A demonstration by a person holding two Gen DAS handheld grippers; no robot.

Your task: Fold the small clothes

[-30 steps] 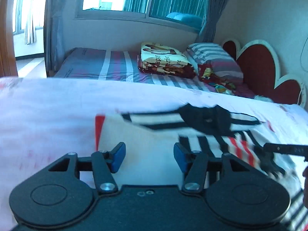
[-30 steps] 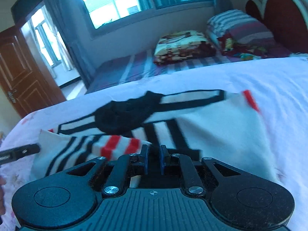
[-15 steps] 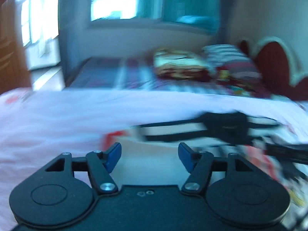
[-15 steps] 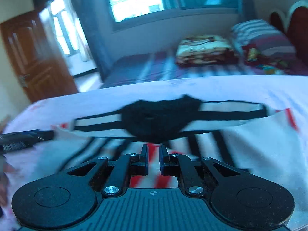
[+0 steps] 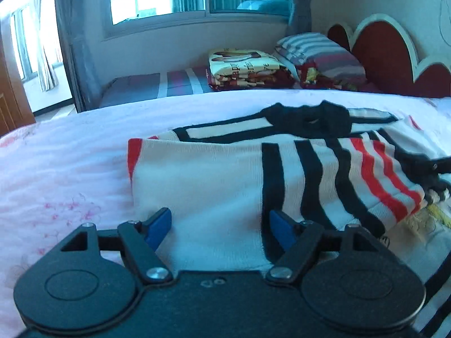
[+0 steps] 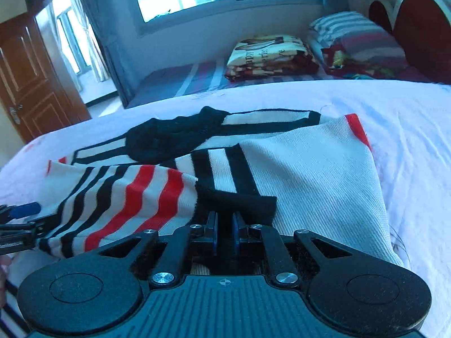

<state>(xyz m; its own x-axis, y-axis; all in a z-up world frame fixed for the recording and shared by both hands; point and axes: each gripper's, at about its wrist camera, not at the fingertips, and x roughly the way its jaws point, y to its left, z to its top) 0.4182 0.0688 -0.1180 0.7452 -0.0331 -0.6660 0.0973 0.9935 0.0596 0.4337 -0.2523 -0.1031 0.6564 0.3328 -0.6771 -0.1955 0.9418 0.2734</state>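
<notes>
Jaws on our right gripper [image 6: 224,232] are pinching the striped sweater [image 6: 310,174] lying on the near bed [image 6: 408,118], our left gripper [image 5: 220,225] is hanging open, so one-sided pulling could be messing the fold.

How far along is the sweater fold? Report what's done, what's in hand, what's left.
Done: both sleeves of the striped sweater look folded in across its body. In hand: the right gripper is shut on the black cuff of the sleeve folded in from the right; the left gripper is open over the white knit. Left: release the cuff, then probably fold the body in half.
</notes>
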